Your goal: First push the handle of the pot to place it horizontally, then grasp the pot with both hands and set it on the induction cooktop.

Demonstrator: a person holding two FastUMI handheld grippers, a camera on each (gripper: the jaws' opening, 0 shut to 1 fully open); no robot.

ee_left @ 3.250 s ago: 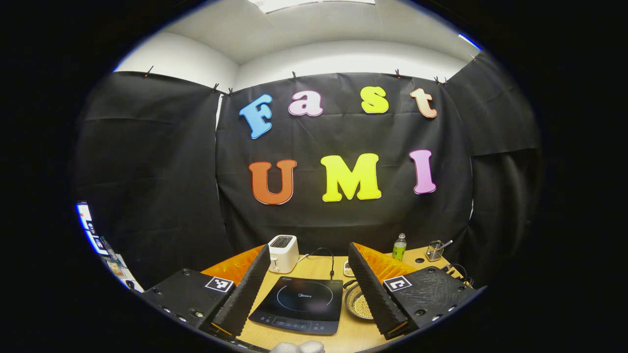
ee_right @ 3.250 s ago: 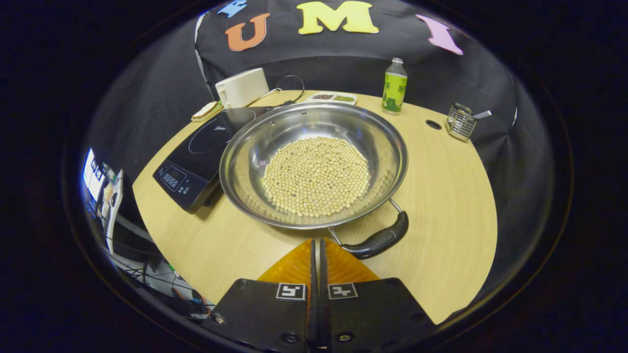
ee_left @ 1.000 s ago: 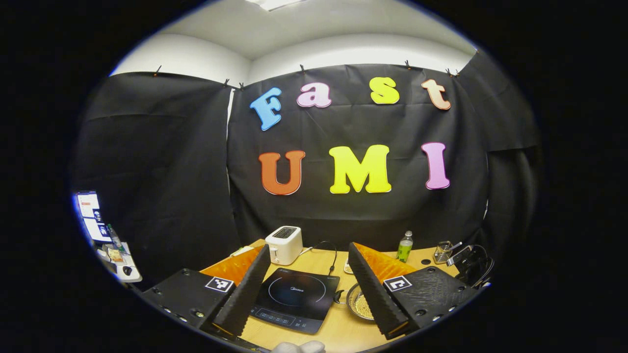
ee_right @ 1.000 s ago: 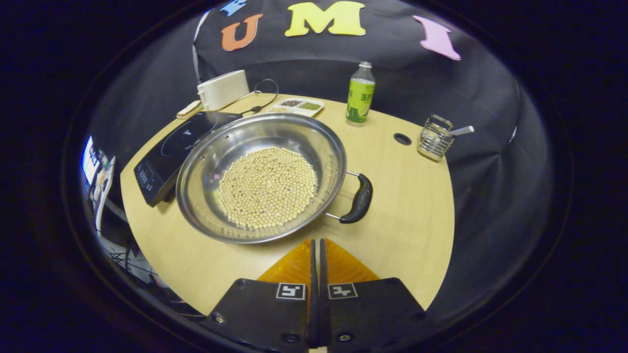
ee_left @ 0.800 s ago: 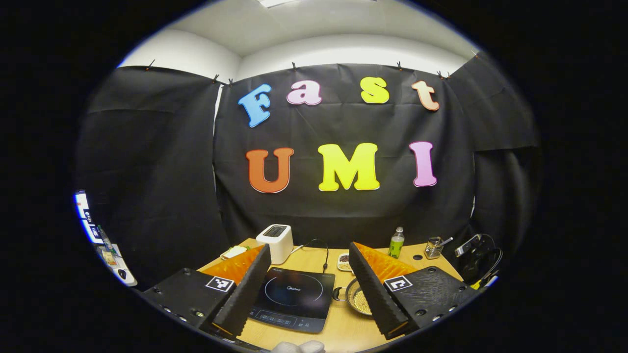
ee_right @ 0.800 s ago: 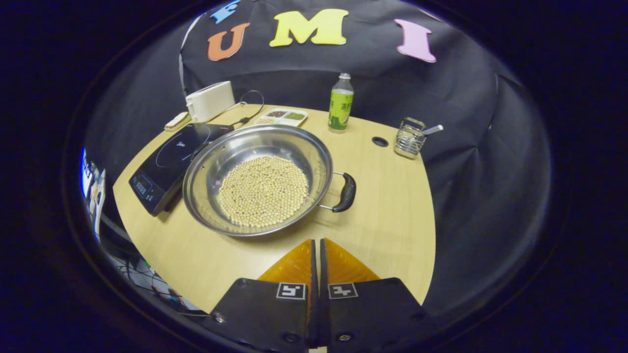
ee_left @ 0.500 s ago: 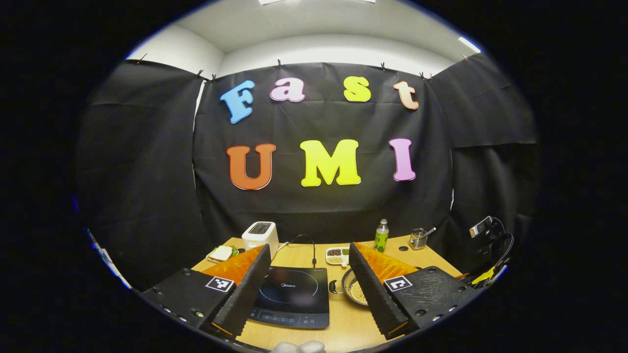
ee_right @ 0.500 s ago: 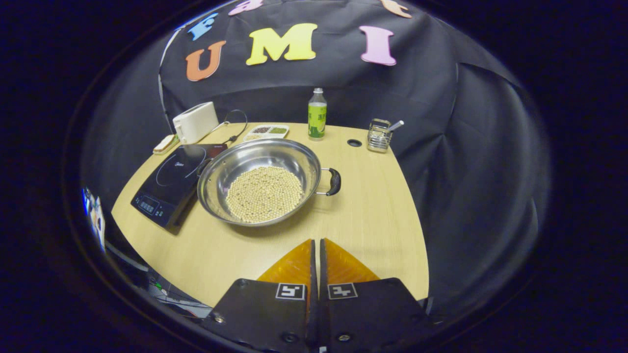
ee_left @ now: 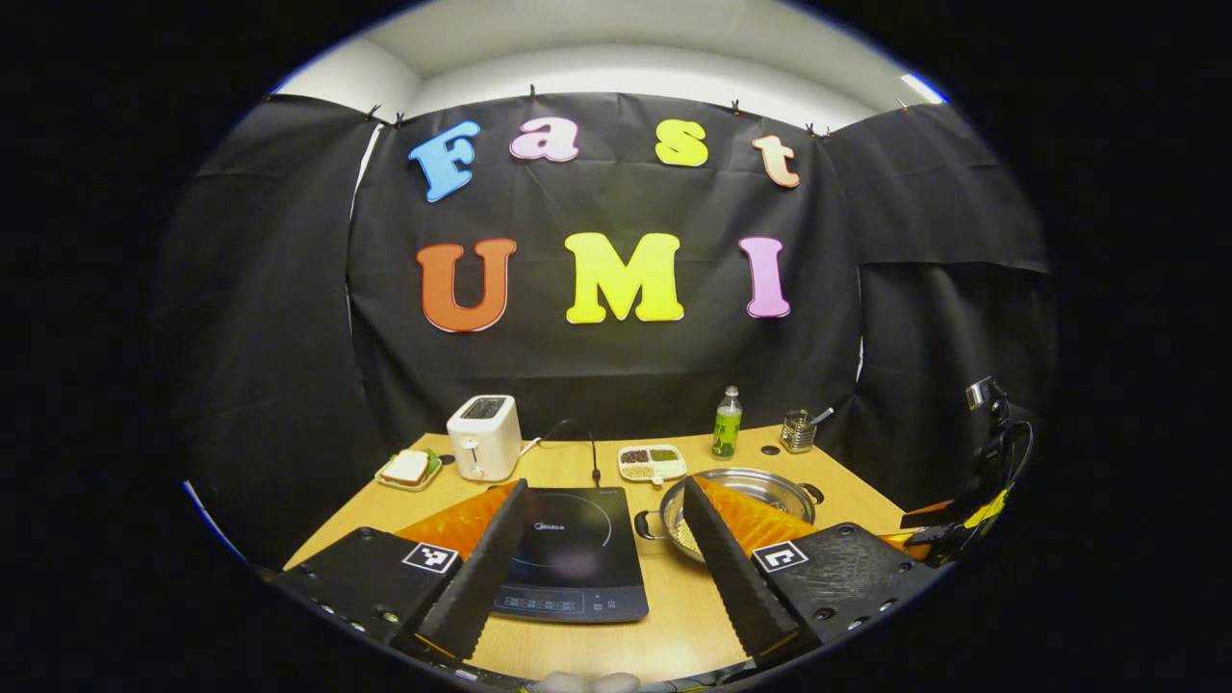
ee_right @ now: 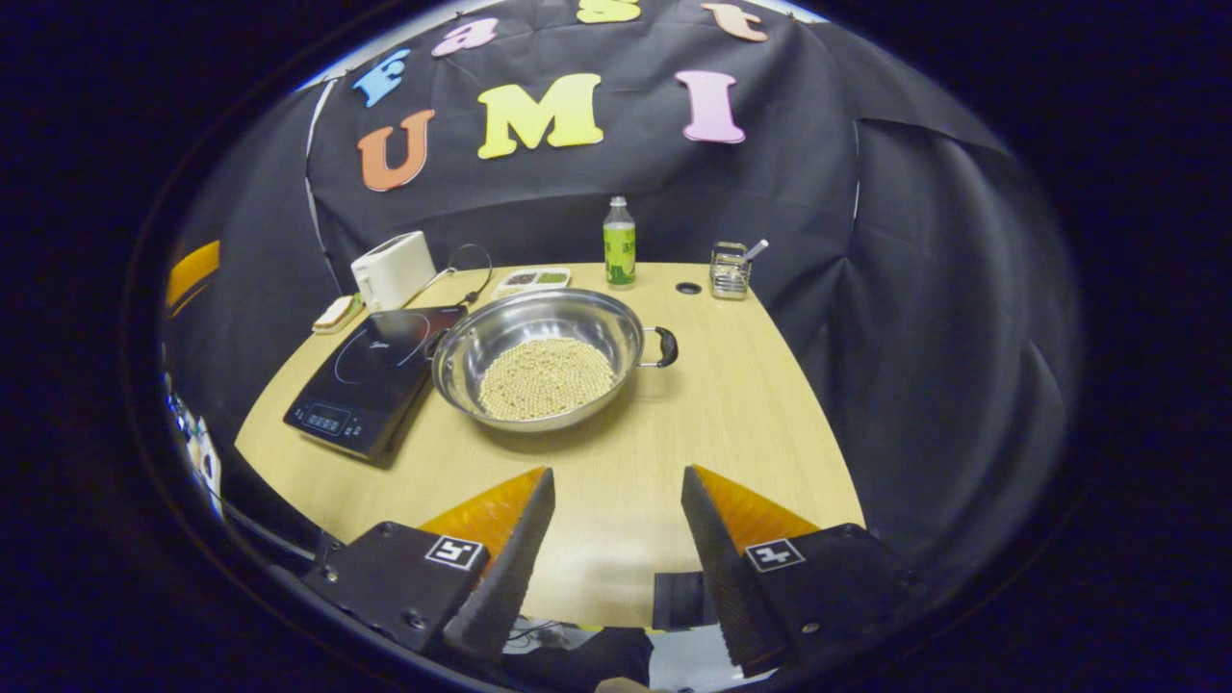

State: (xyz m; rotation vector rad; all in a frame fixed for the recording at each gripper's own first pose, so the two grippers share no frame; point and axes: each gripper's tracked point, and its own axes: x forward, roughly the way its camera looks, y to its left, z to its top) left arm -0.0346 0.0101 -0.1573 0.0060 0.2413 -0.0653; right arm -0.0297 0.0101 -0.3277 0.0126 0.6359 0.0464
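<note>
A steel pot (ee_right: 544, 371) holding pale beans stands on the wooden table (ee_right: 674, 433), just right of the black induction cooktop (ee_right: 371, 371). Its black handle (ee_right: 664, 346) points to the right, and the other handle (ee_left: 647, 525) faces the cooktop. My right gripper (ee_right: 616, 476) is open, pulled back over the table's near edge, well short of the pot. In the left gripper view my left gripper (ee_left: 606, 486) is open above the near edge, framing the cooktop (ee_left: 573, 549). The pot (ee_left: 760, 486) sits partly behind its right finger.
Along the back of the table stand a white toaster (ee_right: 393, 268), a divided dish (ee_right: 531, 279), a green bottle (ee_right: 619, 243) and a wire basket (ee_right: 731, 269). A sandwich plate (ee_right: 337, 313) lies left of the cooktop. A cord (ee_left: 577, 433) runs behind the cooktop.
The pot's handle swung from the near side round to the right. My right gripper drew back from the pot and opened. My left gripper pulled back, so more table shows.
</note>
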